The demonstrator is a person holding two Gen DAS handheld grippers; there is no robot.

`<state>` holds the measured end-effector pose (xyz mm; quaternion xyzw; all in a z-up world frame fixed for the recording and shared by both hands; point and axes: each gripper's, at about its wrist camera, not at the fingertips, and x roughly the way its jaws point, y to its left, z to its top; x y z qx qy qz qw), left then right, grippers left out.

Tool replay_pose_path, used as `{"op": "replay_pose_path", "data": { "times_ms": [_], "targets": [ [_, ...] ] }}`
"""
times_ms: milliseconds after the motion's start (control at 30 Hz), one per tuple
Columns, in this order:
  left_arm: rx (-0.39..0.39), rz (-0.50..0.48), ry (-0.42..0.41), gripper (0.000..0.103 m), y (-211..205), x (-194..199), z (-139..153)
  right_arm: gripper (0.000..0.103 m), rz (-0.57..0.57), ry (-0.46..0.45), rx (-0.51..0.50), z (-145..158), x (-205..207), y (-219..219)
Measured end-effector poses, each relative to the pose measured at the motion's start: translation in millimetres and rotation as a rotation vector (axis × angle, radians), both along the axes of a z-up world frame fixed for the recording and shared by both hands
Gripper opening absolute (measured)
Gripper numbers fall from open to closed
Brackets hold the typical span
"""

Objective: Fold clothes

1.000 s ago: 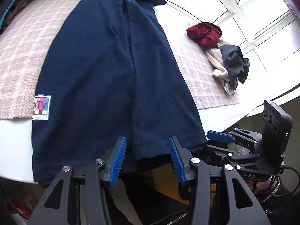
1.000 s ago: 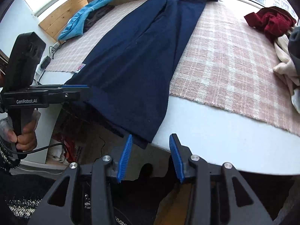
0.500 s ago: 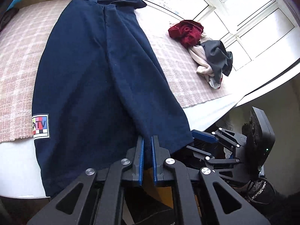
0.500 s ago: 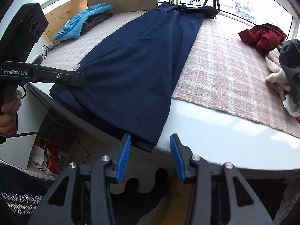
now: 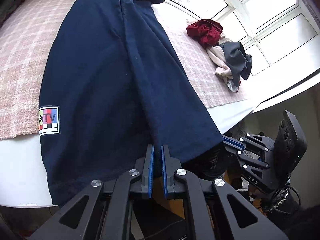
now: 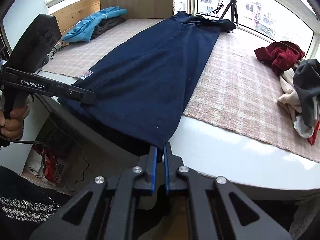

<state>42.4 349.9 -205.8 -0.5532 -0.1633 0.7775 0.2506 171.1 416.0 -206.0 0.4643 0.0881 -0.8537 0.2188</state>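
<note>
A long navy garment [image 5: 112, 76] lies flat along the pink checked blanket [image 5: 20, 50], its hem hanging over the white table's near edge. A colourful TV patch [image 5: 49, 120] sits by its left hem. My left gripper [image 5: 157, 147] is shut on the middle of the hem, dark cloth pinched between the blue pads. In the right wrist view the same garment [image 6: 152, 70] ends in a right hem corner, and my right gripper [image 6: 160, 146] is closing onto it, pads pressing the cloth. The left gripper [image 6: 88, 98] also shows there, held by a hand.
A pile of red, cream and grey clothes [image 6: 290, 70] lies on the blanket's right side. A light blue garment [image 6: 96, 26] rests at the far left by a wooden board. A tripod [image 6: 232, 6] stands at the window. Bare white table edge [image 6: 220, 150] runs below the blanket.
Both grippers went from open to shut on the navy hem, the left one first, the right one just now. The garment has stayed flat.
</note>
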Motion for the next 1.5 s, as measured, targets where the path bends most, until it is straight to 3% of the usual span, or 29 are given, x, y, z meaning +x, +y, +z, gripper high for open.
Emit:
{"op": "replay_pose_path", "data": {
  "times_ms": [67,133,300,367,400,433,600,667,767,833,900,1000,1133,1233,1300,1433,1500],
  "targets": [
    [0.001,-0.004,0.009,0.006,1,0,2,0.011,0.000,-0.002,0.007,-3,0,-1],
    [0.004,-0.003,0.018,0.006,-1,0,5,0.024,-0.009,0.007,0.038,-6,-1,-5],
    [0.014,0.007,0.033,0.006,-6,-1,11,0.025,-0.010,0.007,0.040,-14,-5,-11],
    [0.010,-0.004,0.029,0.006,-5,-2,10,0.023,-0.016,0.008,0.039,-17,-7,-12],
    [0.011,-0.009,0.025,0.006,-3,-2,9,0.009,-0.027,0.002,0.034,-17,-9,-10],
    [0.015,-0.015,0.020,0.006,-1,-2,9,0.004,-0.039,0.010,0.024,-13,-8,-6],
    [0.078,-0.032,0.062,0.007,4,8,20,0.004,-0.048,0.104,0.039,26,12,8],
    [0.022,-0.059,0.049,0.004,11,11,6,0.004,-0.046,0.071,0.074,17,10,6],
    [0.000,-0.078,-0.024,0.003,11,10,-17,0.005,-0.045,-0.028,0.180,-14,2,-3],
    [-0.019,-0.084,-0.037,0.003,9,12,-20,0.007,-0.057,-0.054,0.149,-7,6,5],
    [-0.048,-0.092,0.002,0.016,3,20,-7,0.009,-0.068,-0.080,0.119,0,10,14],
    [-0.152,-0.049,0.080,0.024,-16,32,10,0.022,-0.133,-0.115,-0.023,23,6,36],
    [-0.213,-0.038,0.119,0.029,-35,43,13,0.024,-0.149,-0.101,-0.231,70,-21,51],
    [-0.232,-0.022,0.115,0.029,-34,45,7,0.039,-0.089,-0.080,-0.265,96,-53,38],
    [-0.248,-0.016,0.137,0.030,-35,49,6,0.042,-0.026,-0.108,-0.279,105,-77,24],
    [-0.354,-0.001,0.200,0.037,-32,53,4,0.042,0.105,-0.161,-0.215,89,-101,-21],
    [-0.369,0.013,0.196,0.037,-35,49,-1,0.042,0.148,-0.206,-0.201,74,-106,-40]
  ]
}}
